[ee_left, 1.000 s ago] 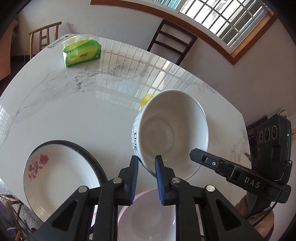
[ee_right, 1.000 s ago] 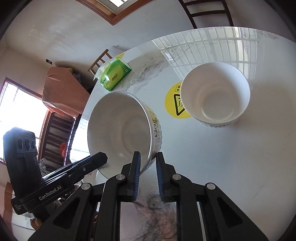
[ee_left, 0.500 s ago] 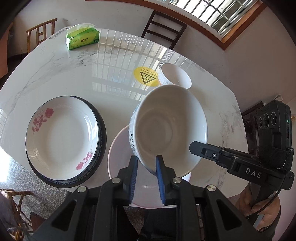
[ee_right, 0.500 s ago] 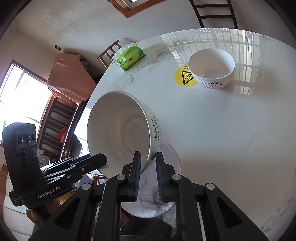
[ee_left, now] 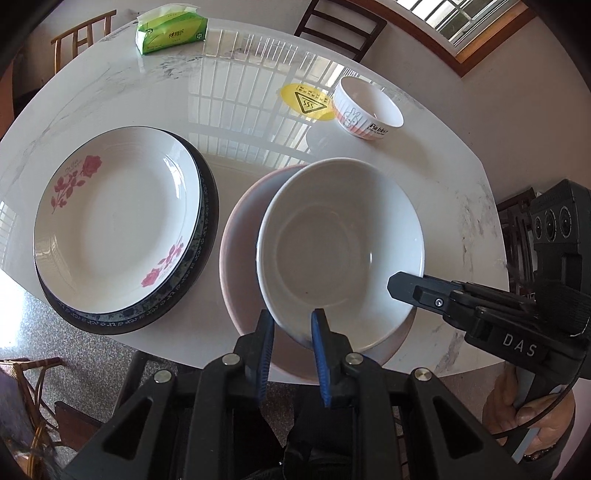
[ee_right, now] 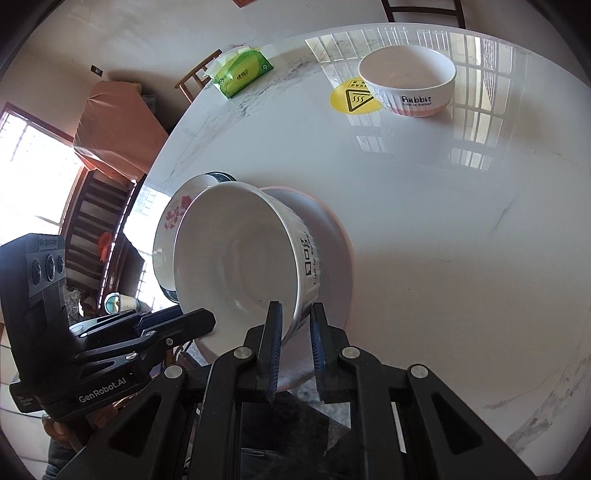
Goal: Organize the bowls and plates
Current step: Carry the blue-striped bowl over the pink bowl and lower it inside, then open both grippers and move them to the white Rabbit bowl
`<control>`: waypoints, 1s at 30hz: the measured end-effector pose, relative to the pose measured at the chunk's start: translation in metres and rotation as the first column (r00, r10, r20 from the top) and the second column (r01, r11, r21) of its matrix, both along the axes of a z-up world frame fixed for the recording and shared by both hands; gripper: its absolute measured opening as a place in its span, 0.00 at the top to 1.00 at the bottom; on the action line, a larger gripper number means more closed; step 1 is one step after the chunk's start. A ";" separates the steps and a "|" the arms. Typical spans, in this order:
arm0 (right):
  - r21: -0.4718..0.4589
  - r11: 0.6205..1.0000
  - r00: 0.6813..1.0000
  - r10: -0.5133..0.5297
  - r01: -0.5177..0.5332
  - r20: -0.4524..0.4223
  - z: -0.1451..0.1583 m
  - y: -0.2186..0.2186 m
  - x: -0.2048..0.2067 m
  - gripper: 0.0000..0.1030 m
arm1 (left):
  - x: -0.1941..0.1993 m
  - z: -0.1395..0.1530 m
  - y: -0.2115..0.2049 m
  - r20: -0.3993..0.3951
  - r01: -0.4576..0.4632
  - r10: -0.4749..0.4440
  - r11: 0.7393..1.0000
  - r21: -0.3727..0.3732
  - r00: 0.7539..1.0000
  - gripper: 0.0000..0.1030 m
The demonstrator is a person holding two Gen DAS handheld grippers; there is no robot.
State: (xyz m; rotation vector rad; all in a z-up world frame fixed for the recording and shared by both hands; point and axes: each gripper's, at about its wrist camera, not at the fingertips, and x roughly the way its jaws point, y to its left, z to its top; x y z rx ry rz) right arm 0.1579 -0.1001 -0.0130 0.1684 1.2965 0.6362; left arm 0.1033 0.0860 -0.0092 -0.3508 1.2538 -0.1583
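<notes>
Both grippers clamp the rim of one large white bowl [ee_left: 340, 251]. My left gripper [ee_left: 291, 325] is shut on its near rim. My right gripper [ee_right: 295, 319] is shut on its right rim, next to the black lettering on the bowl [ee_right: 240, 266]. The bowl hangs over a pink plate [ee_left: 240, 236] near the table's front edge; I cannot tell whether they touch. A white rose-patterned plate [ee_left: 110, 214] lies on a dark-rimmed plate [ee_left: 207, 236] to the left. A smaller "Rabbit" bowl [ee_left: 365, 109] stands farther back, also in the right wrist view [ee_right: 410, 83].
The white marble table [ee_right: 443, 221] carries a yellow hot-surface sticker [ee_left: 306, 103] beside the Rabbit bowl and a green tissue pack [ee_left: 171, 31] at the far left. Wooden chairs [ee_left: 340, 26] stand behind the table. The table's front edge [ee_left: 177, 358] is close to the grippers.
Both grippers have drawn back toward the table's front edge with the bowl. The bowl has levelled and lowered over the pink plate. The plates and the Rabbit bowl are now in fuller view.
</notes>
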 end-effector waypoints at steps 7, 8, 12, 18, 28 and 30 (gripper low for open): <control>-0.024 1.000 1.000 0.002 -0.003 -0.022 -0.008 0.003 0.000 0.85 | 0.001 0.001 -0.001 -0.001 0.011 -0.011 1.000 -0.001 1.000 0.78; -0.026 1.000 1.000 0.004 -0.005 -0.024 -0.008 0.004 0.001 0.85 | 0.002 0.000 0.000 -0.004 0.016 -0.016 1.000 -0.004 1.000 0.77; -0.034 0.999 1.000 0.006 -0.007 -0.027 -0.006 0.004 0.001 0.85 | 0.000 0.001 -0.003 -0.001 0.029 -0.029 1.000 0.010 1.000 0.76; -0.040 0.999 1.000 0.003 -0.004 -0.031 -0.006 0.005 0.003 0.85 | 0.001 0.003 -0.006 -0.008 0.050 -0.050 0.999 -0.002 0.999 0.66; -0.056 0.998 1.000 0.010 -0.012 -0.021 -0.007 0.007 0.004 0.85 | 0.001 0.016 0.003 0.026 0.035 -0.034 0.999 -0.016 0.999 0.63; -0.048 0.999 1.000 0.007 -0.008 -0.015 -0.006 0.005 0.003 0.83 | 0.000 0.019 0.006 0.039 0.031 -0.030 0.999 -0.012 0.999 0.63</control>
